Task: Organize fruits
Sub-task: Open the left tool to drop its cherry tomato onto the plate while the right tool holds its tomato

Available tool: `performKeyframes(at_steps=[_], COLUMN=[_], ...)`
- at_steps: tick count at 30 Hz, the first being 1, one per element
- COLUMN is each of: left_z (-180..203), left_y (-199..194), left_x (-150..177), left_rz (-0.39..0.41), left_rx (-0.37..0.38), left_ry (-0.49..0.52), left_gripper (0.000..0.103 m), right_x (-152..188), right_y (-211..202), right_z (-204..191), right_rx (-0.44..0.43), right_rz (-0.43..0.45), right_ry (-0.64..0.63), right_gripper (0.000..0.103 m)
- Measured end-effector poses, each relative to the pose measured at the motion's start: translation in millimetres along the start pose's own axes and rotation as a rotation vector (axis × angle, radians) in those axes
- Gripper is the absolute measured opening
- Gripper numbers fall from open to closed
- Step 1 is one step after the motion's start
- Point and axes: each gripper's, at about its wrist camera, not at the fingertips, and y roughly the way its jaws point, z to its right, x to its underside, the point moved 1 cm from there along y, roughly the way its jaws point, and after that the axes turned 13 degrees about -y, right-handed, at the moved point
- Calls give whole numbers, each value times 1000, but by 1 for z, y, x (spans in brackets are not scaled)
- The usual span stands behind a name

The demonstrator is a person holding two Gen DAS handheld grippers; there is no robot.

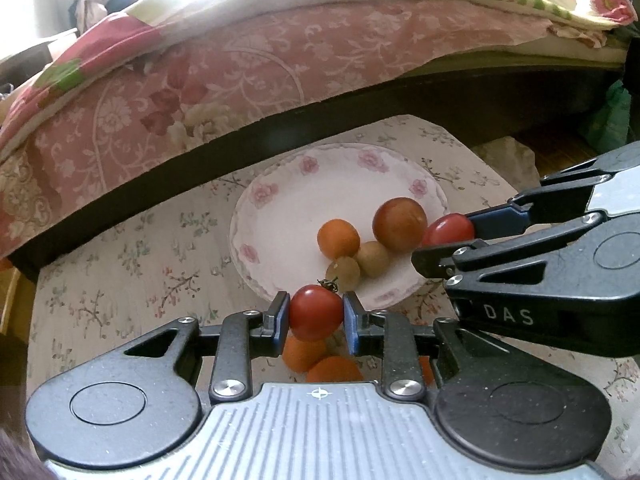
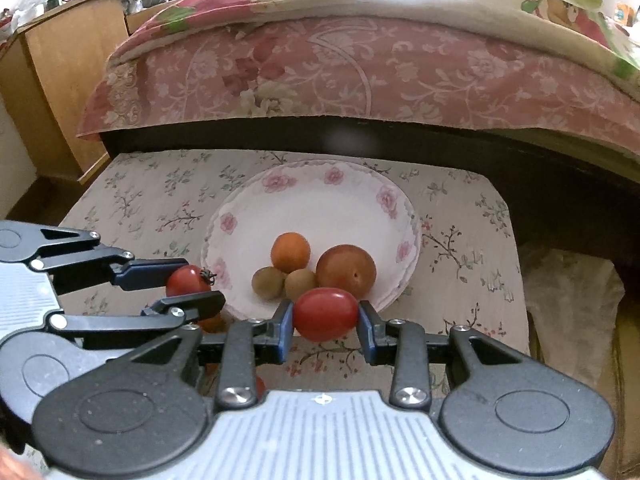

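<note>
The support surface is a low table covered by a floral cloth [image 2: 152, 204]. A flower-rimmed plate [image 2: 320, 200] rests at its centre; orange fruits [image 1: 316, 358] (partly hidden) lie on the cloth just beside the plate's near rim.
</note>
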Motion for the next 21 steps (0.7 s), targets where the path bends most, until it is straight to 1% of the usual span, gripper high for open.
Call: performKeyframes(at_steps=[21], left_z=[-6], left_y=[18], left_x=[-11], left_rz=[-19], left_rx=[-10], left_ry=[-10], left_gripper=[34], right_x=[-9], right_y=[24], right_z=[9], right_rx=[4], right_rz=[-2], right_ry=[7], right_gripper=[35])
